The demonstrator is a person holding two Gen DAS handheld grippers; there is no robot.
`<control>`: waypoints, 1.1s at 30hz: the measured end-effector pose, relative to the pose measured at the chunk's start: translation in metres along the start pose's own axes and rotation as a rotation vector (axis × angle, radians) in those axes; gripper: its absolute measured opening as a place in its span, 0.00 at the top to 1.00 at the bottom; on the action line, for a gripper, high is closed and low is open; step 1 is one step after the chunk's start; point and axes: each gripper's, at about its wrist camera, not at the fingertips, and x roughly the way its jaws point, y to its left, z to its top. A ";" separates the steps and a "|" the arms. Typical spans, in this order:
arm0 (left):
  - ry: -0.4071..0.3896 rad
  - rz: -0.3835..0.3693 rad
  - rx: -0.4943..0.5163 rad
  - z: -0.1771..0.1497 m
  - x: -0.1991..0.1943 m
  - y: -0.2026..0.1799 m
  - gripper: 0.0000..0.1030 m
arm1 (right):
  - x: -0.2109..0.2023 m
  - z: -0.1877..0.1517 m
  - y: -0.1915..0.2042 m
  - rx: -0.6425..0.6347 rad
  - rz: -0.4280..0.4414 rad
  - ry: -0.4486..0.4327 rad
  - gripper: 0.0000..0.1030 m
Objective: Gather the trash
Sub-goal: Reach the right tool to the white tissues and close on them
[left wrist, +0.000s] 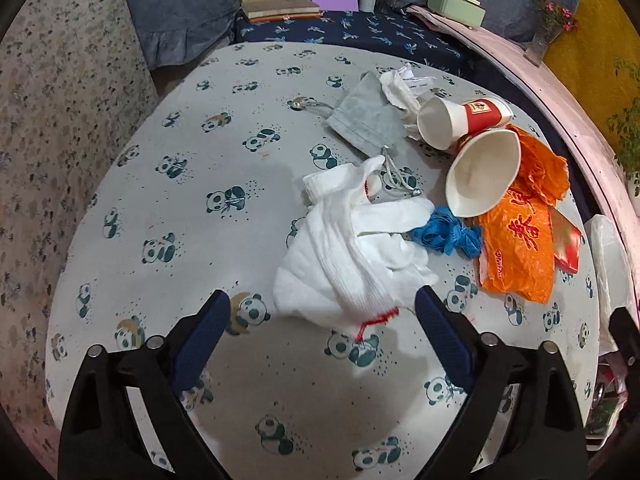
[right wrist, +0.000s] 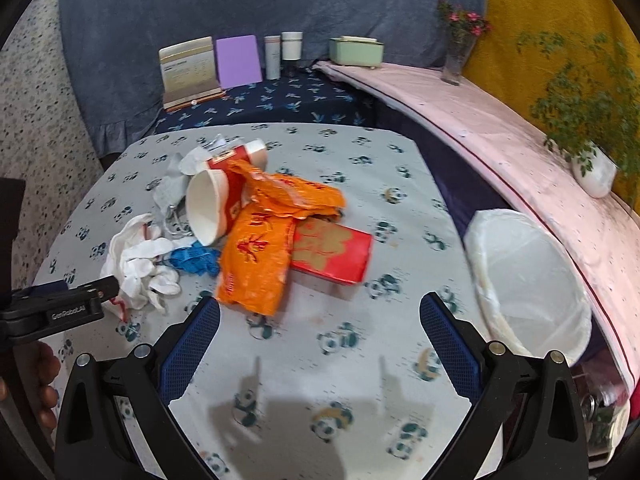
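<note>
One table under a panda-print cloth fills most of both wrist views, with the trash heaped toward its 2 o'clock side in the left view. Beside the table, at 3 o'clock in the right view, stands a white-lined bin, open at the top. Next in size, an orange plastic bag sprawls over a flat red box, touching it. A crumpled white cloth with a red thread at its hem lies just ahead of the left hand-held gripper, whose blue-padded jaws stand wide apart with the cloth's near edge between the tips, not pressed by either pad. Two paper cups lie on their sides, mouths toward the camera: a white one resting against the orange bag and a red-and-white one just behind it at 12 o'clock. A grey cloth sits at 10 o'clock from the cups, with crumpled white paper touching it. A small blue plastic wad lies between the white cloth and the orange bag. The right hand-held gripper hangs over bare tablecloth, jaws apart and holding nothing, the orange bag near its left finger at 11 o'clock.
</note>
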 end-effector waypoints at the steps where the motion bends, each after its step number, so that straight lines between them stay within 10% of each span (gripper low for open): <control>1: 0.011 -0.014 -0.003 0.002 0.004 0.002 0.26 | 0.003 0.001 0.006 -0.008 0.006 0.002 0.07; 9: 0.063 -0.130 -0.007 0.004 0.014 0.014 0.89 | 0.023 0.004 0.046 -0.062 0.060 0.037 0.10; 33: -0.063 -0.044 -0.084 0.016 -0.021 0.083 0.93 | 0.078 0.007 0.148 -0.141 0.263 0.157 0.32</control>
